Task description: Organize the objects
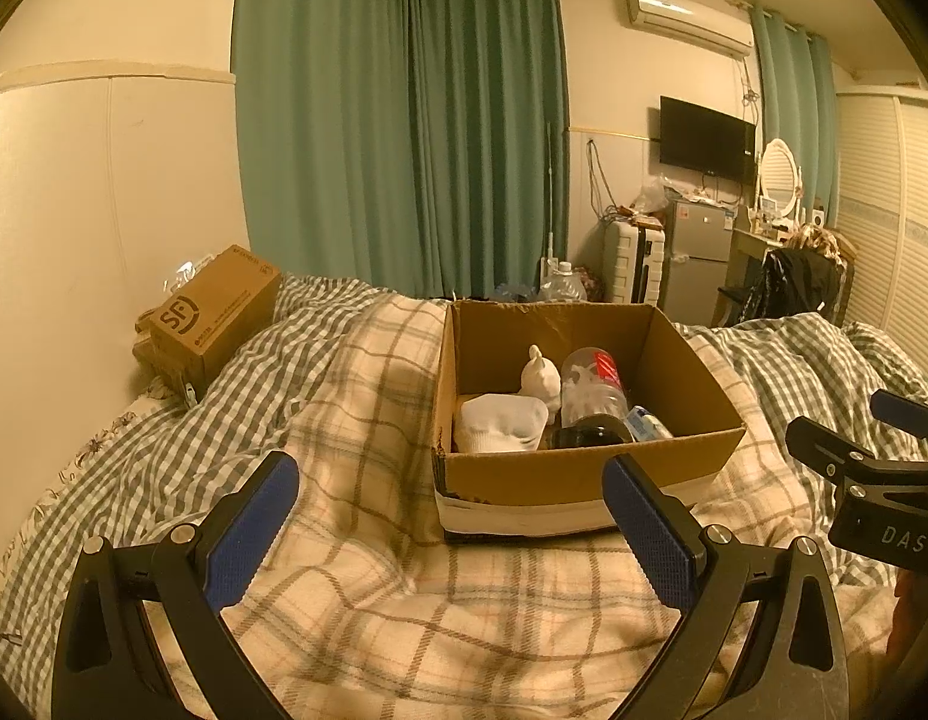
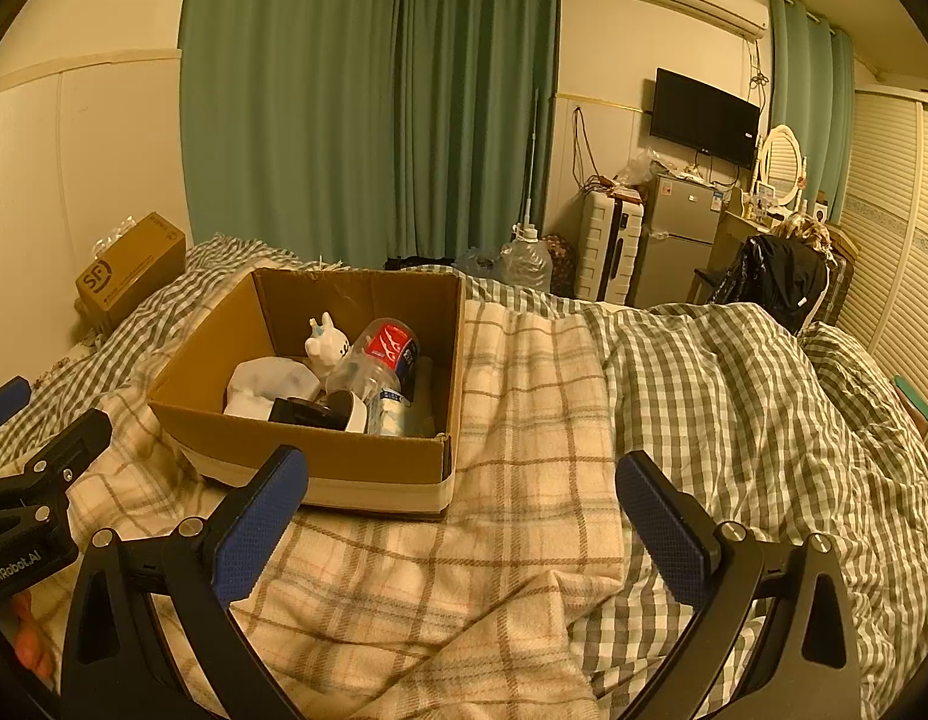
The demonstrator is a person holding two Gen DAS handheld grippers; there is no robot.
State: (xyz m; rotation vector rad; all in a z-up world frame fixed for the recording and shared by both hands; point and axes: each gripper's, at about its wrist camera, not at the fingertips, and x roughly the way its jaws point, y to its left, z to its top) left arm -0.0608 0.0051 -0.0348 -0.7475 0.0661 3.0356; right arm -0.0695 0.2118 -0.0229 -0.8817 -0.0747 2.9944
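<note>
An open cardboard box [image 1: 574, 477] [image 2: 320, 459] sits on the plaid blanket on the bed. Inside it lie white socks [image 1: 499, 423] [image 2: 272, 384], a white toy figure [image 1: 540, 381] [image 2: 327, 348], a clear plastic bottle with a red label [image 1: 589, 387] [image 2: 383, 360], a black item [image 1: 589, 437] [image 2: 311, 411] and a small blue-white packet [image 1: 646, 425] [image 2: 392, 414]. My left gripper [image 1: 452, 516] is open and empty, just in front of the box. My right gripper [image 2: 464, 510] is open and empty, in front of the box's right corner; it also shows in the left wrist view [image 1: 871, 468].
A closed SF shipping box [image 1: 215, 318] [image 2: 131, 273] sits at the bed's far left by the wall. Rumpled checked bedding [image 2: 733, 396] rises to the right. Beyond the bed stand green curtains [image 1: 404, 120], a suitcase [image 2: 607, 246], a small fridge [image 2: 679, 240] and a water jug [image 2: 526, 261].
</note>
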